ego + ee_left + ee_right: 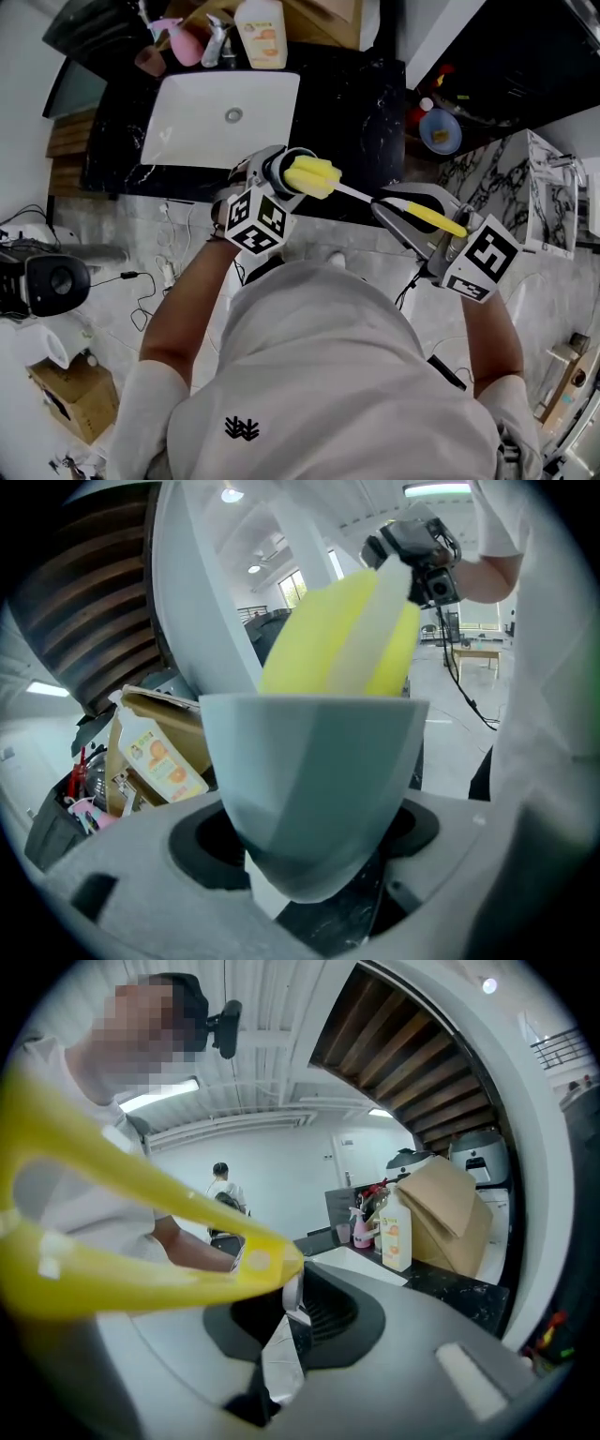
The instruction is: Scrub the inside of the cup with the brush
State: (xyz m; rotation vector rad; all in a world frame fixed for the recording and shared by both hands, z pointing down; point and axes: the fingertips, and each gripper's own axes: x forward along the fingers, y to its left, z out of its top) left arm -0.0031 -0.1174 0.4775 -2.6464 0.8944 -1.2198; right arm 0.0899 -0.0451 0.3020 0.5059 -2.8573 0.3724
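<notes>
Cup (314,789) sits pinched by its lower wall between my left gripper's (274,176) wide-set jaws. Its mouth faces the brush (314,176), whose yellow sponge head is at the rim. My right gripper (405,204) clamps the handle's far end. I judge a sideways shove could lever the cup loose or twist the handle. Both hang near the counter's (361,103) front edge, short of the sink (187,131), with free air around them.

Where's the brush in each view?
Head view: brush centre, yellow head at the cup's mouth, handle running right.
Left gripper view: yellow head upper centre, above the cup's rim.
Right gripper view: yellow handle across the left.
Shared landmark: orange-labelled bottle, in all three.
</notes>
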